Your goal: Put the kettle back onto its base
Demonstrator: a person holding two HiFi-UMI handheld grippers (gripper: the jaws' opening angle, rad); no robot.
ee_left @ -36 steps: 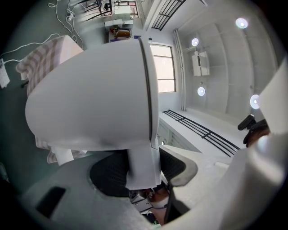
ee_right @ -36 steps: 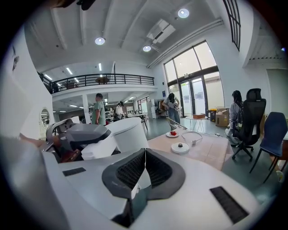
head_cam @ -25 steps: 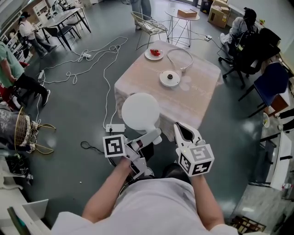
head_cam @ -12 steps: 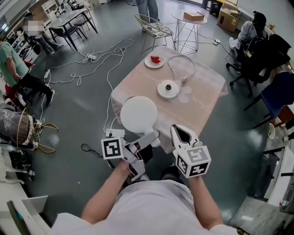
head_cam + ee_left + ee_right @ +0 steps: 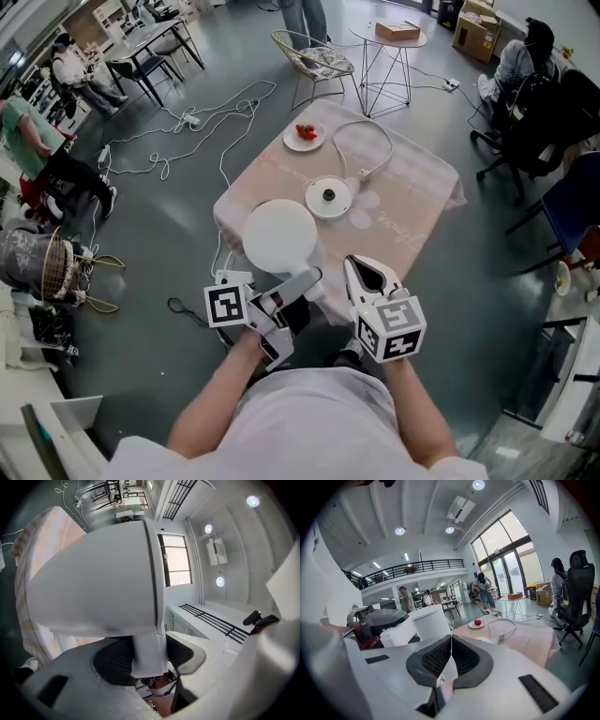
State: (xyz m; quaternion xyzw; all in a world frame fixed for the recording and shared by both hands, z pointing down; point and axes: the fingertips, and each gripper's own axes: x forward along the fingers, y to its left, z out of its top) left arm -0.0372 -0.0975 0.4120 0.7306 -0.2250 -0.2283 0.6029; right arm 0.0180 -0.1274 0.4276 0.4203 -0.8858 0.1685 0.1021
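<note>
A white kettle (image 5: 279,234) hangs in the air just short of the near edge of a table (image 5: 412,225) with a pale pink cloth. My left gripper (image 5: 309,281) is shut on the kettle's handle (image 5: 148,653), which stands between the dark pads, and the kettle body (image 5: 93,583) fills the left gripper view. The round white base (image 5: 329,198) lies on the cloth beyond the kettle, its white cable (image 5: 361,141) looped behind it. My right gripper (image 5: 367,272) is beside the kettle on the right, shut and holding nothing, its pads (image 5: 461,656) pressed together. The kettle (image 5: 429,620) also shows in the right gripper view.
A plate of red fruit (image 5: 304,133) sits at the table's far corner. Cables (image 5: 187,122) and a power strip (image 5: 232,277) lie on the floor to the left. A wire chair (image 5: 314,56) and side table (image 5: 389,37) stand beyond, office chairs (image 5: 539,94) right, people far left.
Both grippers and the kettle have moved closer to the table. The base and the table's near edge now lie lower in the head view, nearer the kettle. The grip is unchanged.
</note>
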